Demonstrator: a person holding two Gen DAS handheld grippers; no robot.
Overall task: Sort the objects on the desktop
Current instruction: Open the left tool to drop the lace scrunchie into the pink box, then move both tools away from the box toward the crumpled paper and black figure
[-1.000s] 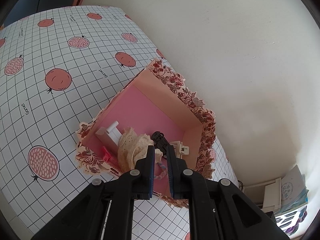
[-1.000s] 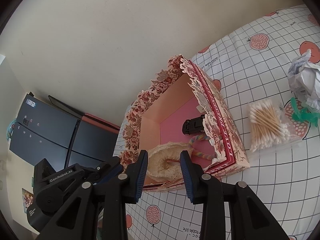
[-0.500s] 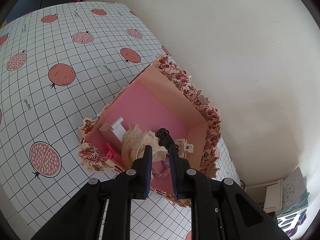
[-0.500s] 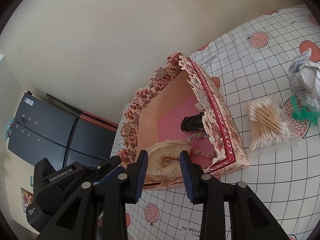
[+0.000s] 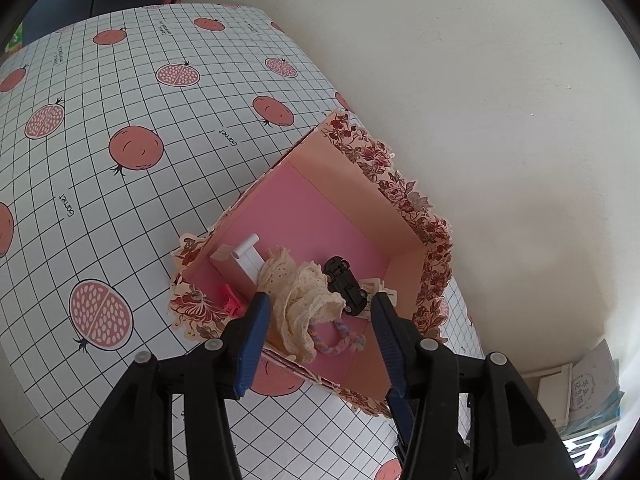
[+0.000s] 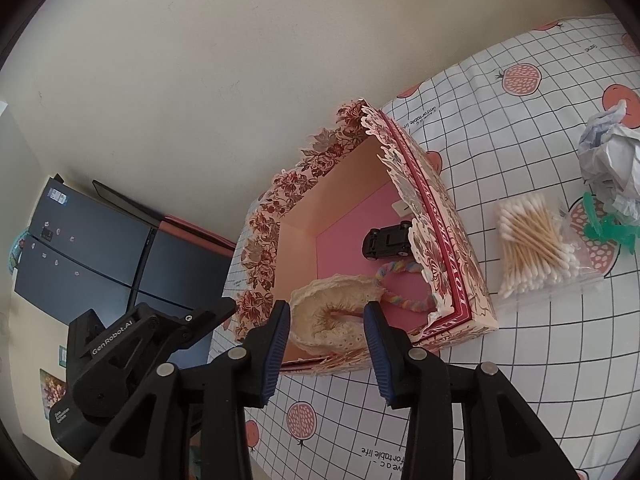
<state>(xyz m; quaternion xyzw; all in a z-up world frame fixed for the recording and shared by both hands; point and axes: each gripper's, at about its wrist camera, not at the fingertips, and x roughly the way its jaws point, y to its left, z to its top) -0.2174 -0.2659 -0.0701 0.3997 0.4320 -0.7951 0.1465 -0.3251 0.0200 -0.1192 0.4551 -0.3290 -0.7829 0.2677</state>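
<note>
Surface: pomegranate-print grid tablecloth (image 5: 120, 92) against a pale wall.
Box: floral-edged pink box (image 5: 404, 196) just ahead of both grippers.
Lace cloth: cream lace cloth (image 5: 298, 300) in the box's near corner — beside a black toy car (image 5: 346, 285).
Left gripper (image 5: 320, 312): jaws opening, lace between them, pads not pressing.
Right gripper (image 6: 326, 320): jaws opening around the lace, not gripping.
Right of it: cotton swabs (image 6: 532, 240).

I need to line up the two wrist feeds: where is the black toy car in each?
Left wrist: black toy car lies lower centre on the pink floor, right of the cream lace cloth.
Right wrist: black toy car lies centre right, behind the near floral wall.
Shared landmark: the floral box holding it.
</note>
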